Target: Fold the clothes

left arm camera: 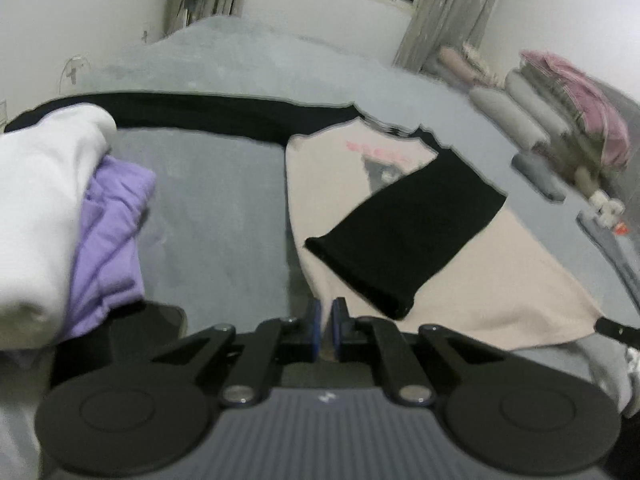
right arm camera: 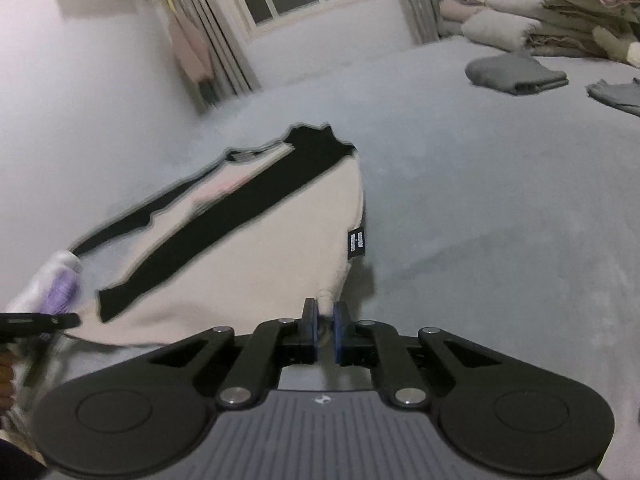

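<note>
Cream shirt [left arm camera: 472, 280] with black sleeves lies flat on the grey bed [left arm camera: 224, 208]. Right gripper [right arm camera: 325, 320] pinches its near right hem corner. Left gripper [left arm camera: 326, 316] is nearly closed at the near left hem; grip unclear.

Left tool [left arm camera: 326, 316] low at frame bottom, blue pads nearly together, thin gap between, nothing seen clamped. Beige shirt with black sleeves [left arm camera: 480, 280] lay flat on grey bed [left arm camera: 216, 208]; one black sleeve [left arm camera: 404, 236] folded diagonally across shirt body, other sleeve stretched out to the left. Pink print near the collar, blurred. White garment [left arm camera: 36, 200] and purple garment [left arm camera: 112, 232] bunched at left. Stacked bedding [left arm camera: 560, 120] far right.
</note>
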The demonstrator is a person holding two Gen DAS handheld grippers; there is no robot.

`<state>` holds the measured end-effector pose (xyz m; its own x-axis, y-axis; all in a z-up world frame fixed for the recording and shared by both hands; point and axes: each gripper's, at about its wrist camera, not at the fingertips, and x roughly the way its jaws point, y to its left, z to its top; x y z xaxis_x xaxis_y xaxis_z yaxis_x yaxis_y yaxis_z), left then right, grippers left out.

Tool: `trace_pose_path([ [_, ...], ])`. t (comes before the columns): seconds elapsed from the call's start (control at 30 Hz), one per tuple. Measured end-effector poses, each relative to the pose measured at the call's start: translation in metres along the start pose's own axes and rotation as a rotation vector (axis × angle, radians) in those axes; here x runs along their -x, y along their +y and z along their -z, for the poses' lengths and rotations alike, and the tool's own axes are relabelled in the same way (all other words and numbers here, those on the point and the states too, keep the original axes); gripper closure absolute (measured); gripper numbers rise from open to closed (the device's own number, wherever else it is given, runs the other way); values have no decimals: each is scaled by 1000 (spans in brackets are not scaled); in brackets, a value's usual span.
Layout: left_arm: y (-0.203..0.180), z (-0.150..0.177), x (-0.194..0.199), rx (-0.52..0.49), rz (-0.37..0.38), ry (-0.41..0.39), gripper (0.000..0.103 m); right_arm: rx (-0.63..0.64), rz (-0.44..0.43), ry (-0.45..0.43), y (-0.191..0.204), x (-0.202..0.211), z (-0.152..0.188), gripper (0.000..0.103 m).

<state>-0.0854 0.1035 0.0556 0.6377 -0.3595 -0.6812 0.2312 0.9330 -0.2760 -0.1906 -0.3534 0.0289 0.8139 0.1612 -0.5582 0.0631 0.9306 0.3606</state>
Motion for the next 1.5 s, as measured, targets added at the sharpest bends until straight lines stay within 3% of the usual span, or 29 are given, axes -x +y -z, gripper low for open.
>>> trace_pose_path([
  [0.07,-1,0,0,-12,-5,-1,98,-22,-24,-21,-4,9,0,95],
  [0.27,-5,0,0,-46,-20,-5,97,10,36,47,2,-4,-3,94],
  [0.37,-6,-1,0,-63,-28,-7,83,18,64,67,7,-9,-3,92],
  [0.4,-7,-1,0,-69,-31,-8,75,28,78,65,10,-11,-4,90],
  [0.53,-8,-2,-1,-85,-42,-13,73,97,91,-5,27,-7,-8,73],
  [0.67,-10,-10,-7,-78,-61,-36,69,193,109,-35,49,-12,-17,70],
  [0.9,-32,-17,-28,-116,-96,-46,65,400,44,70,109,-70,-39,68],
  [1.03,-43,-19,-41,-141,-114,-39,63,475,16,126,141,-112,-61,60],
  [1.23,-47,-24,-55,-139,-118,-26,55,487,6,170,163,-166,-76,43],
  [1.37,-46,-26,-62,-146,-127,-24,50,468,38,215,161,-186,-66,43],
  [1.5,-40,-30,-67,-112,-134,-20,48,495,51,201,162,-186,-57,40],
])
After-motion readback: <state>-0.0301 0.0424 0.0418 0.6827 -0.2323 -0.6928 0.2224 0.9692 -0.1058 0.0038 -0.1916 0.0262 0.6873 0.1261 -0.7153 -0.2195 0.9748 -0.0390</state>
